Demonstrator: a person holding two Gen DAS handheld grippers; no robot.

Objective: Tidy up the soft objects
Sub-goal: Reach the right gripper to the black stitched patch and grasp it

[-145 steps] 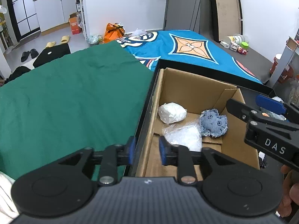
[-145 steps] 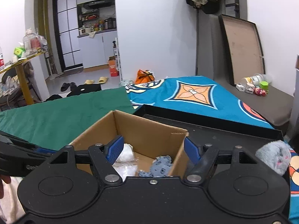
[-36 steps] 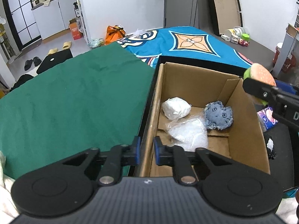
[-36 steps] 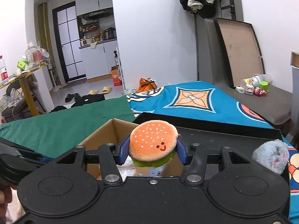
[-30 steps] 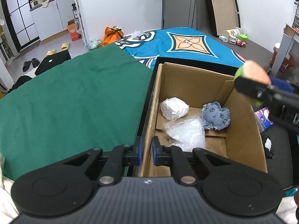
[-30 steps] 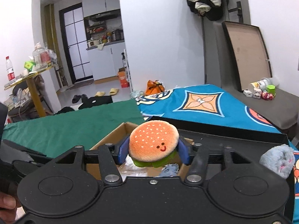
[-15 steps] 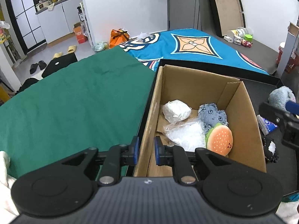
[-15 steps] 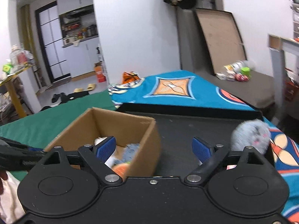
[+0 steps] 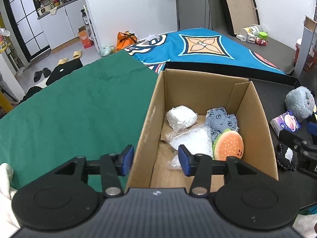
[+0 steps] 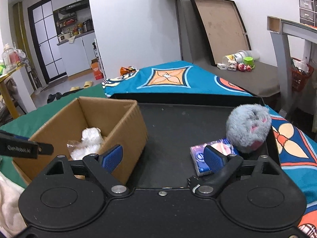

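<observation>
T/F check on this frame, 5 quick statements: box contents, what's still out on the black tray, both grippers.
1. The burger plush lies inside the cardboard box. True.
2. The grey fluffy plush is in the box too. False: it sits outside the box on the black tray, beside a tissue pack.
3. The right gripper holds the tissue pack. False: its jaws are open and empty; the pack only lies near one finger.
4. The left gripper straddles the box's left wall. True: its jaws are opening, with the wall between them but not pinched.
5. The box holds only the burger. False: a white bundle, a denim plush and a clear plastic bag are in it too.
</observation>
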